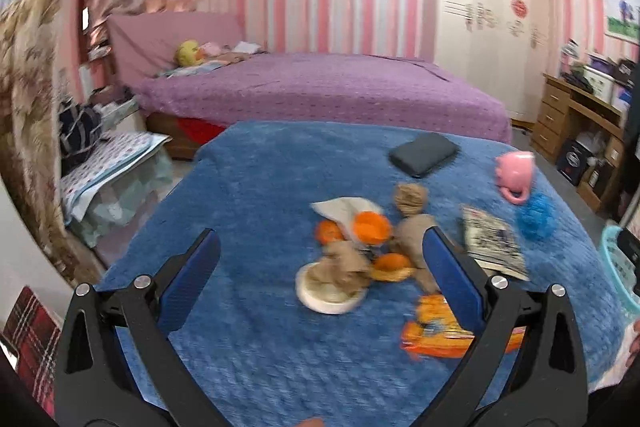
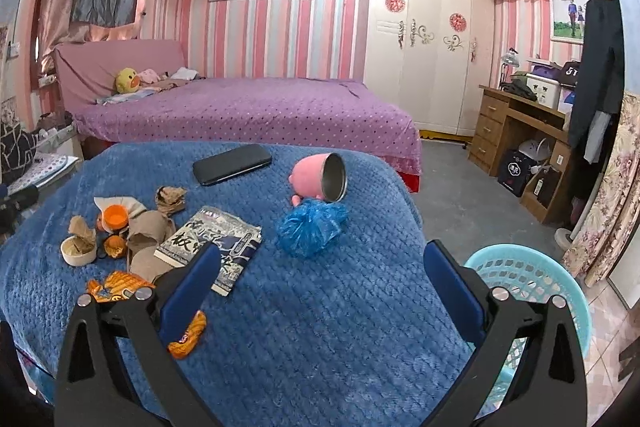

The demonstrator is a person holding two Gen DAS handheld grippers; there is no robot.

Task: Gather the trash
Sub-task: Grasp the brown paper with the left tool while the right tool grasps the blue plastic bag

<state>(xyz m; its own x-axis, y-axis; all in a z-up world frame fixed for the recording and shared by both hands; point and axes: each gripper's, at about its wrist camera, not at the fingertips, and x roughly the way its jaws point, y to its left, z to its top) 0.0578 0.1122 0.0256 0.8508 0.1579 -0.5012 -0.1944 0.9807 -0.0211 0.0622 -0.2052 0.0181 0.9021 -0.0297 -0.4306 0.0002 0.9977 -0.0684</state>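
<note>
We hold the left claw and the right claw wide apart and empty above the table with the blue cover. The trash lies together on its left part: orange peels, brown paper scraps, a small white bowl, an orange wrapper and a printed packet. A crumpled blue bag touches the tipped pink cup, and the light blue basket stands beside the table's right edge.
</note>
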